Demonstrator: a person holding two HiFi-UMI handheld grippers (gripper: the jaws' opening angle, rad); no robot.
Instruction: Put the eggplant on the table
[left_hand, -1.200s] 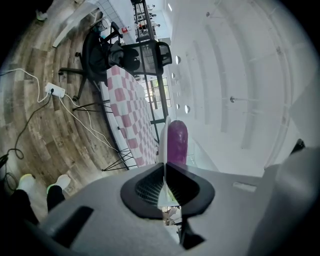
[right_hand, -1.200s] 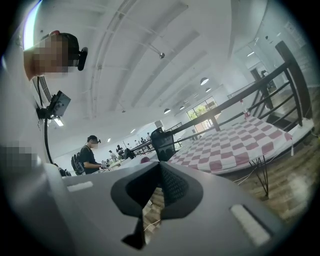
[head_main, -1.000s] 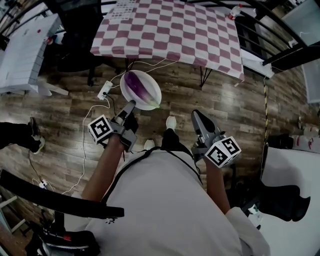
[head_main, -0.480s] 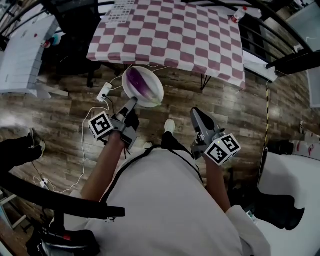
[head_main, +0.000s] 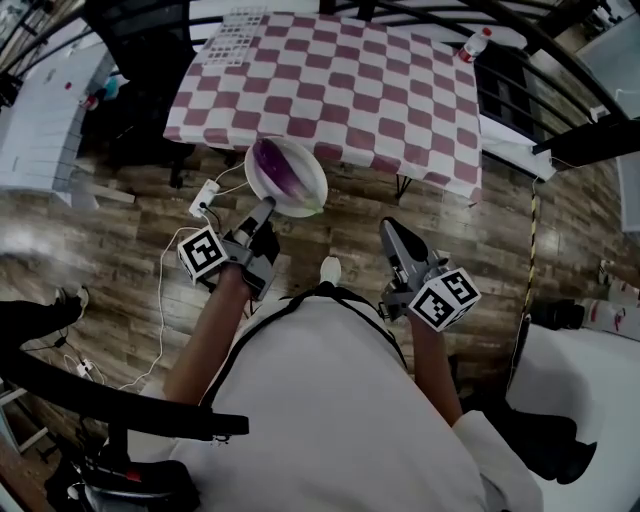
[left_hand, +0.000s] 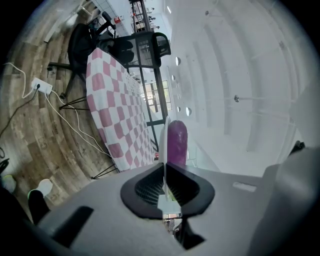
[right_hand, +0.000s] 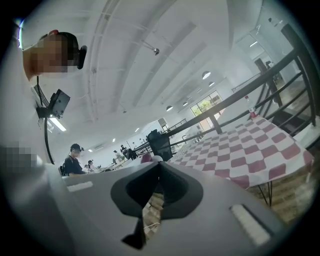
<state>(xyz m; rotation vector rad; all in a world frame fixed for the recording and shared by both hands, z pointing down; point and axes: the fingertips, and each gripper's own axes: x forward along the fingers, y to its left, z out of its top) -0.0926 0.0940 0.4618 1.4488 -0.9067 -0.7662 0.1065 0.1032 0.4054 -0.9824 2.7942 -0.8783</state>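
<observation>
Step in hand: the carry. The eggplant (head_main: 272, 165) is close to the table (head_main: 340, 90) but not yet set down on it.
Eggplant: lying on a white plate (head_main: 312, 190), upper middle of the head view, right at the checked cloth's near edge, with wooden floor (head_main: 480, 230) beneath.
Left gripper (head_main: 263, 210): pinched tight on the plate's near rim. Its own view shows the plate edge-on between the jaws and the eggplant just beyond.
Right gripper (head_main: 392, 232): right of centre, jaws together with nothing between them.
Table: the near part of the cloth looks bare, with a bottle (head_main: 472, 45) at the far right corner.
Next move: I'd say bring the plate forward over the cloth, keep it flat, lower it until it rests, then loosen the pinch.
Risk: gripped by one rim only, the plate could tip and roll the eggplant off.
</observation>
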